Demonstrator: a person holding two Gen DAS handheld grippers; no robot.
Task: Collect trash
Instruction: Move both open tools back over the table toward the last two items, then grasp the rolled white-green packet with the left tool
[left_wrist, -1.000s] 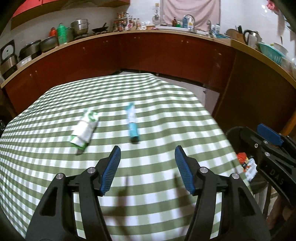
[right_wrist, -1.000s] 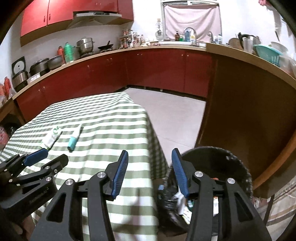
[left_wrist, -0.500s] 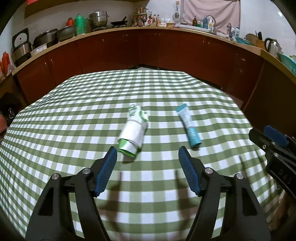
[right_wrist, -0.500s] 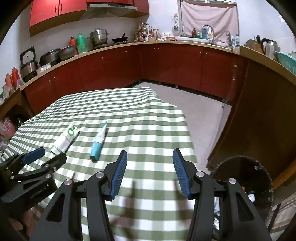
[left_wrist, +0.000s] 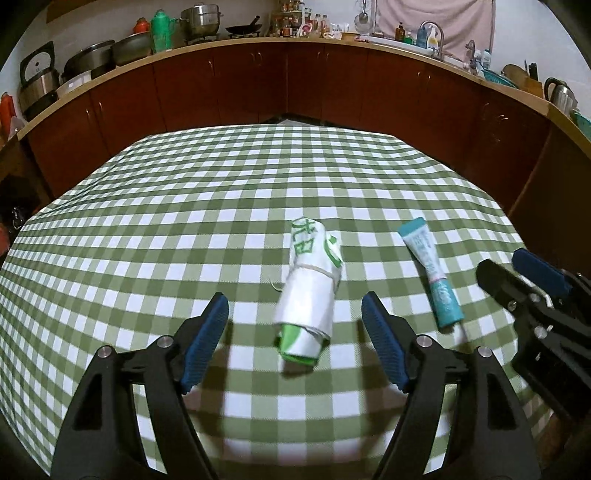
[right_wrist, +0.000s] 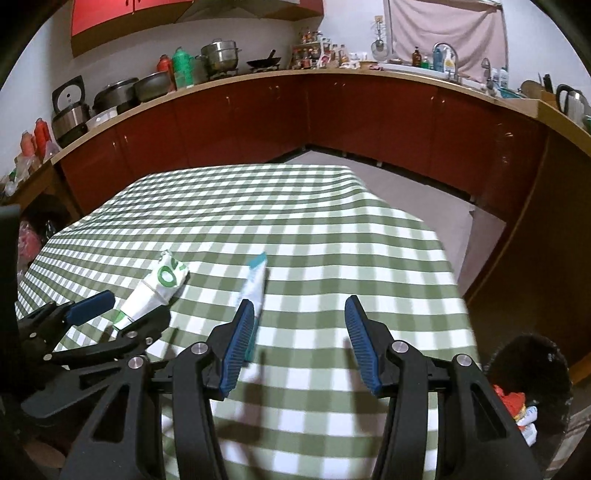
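Observation:
A rolled white-and-green wrapper (left_wrist: 310, 291) lies on the green checked tablecloth (left_wrist: 184, 229), straight ahead of my open, empty left gripper (left_wrist: 295, 339) and between its fingertips' lines. A teal-and-white tube (left_wrist: 432, 273) lies to its right. In the right wrist view the wrapper (right_wrist: 155, 291) and the tube (right_wrist: 255, 284) lie ahead-left; the tube's near end is behind the left fingertip of my open, empty right gripper (right_wrist: 295, 343). The left gripper (right_wrist: 92, 321) shows at the left there, and the right gripper (left_wrist: 524, 280) at the right edge of the left wrist view.
A black trash bin (right_wrist: 528, 380) with red and white litter inside stands on the floor beyond the table's right edge. Dark red cabinets (left_wrist: 332, 92) with pots and bottles on the counter run round the back and right.
Both grippers have swung left and closer to the table. The wrapper now sits centred before the left gripper; the tube has come up to the right gripper's left finger. The bin slid to the right edge.

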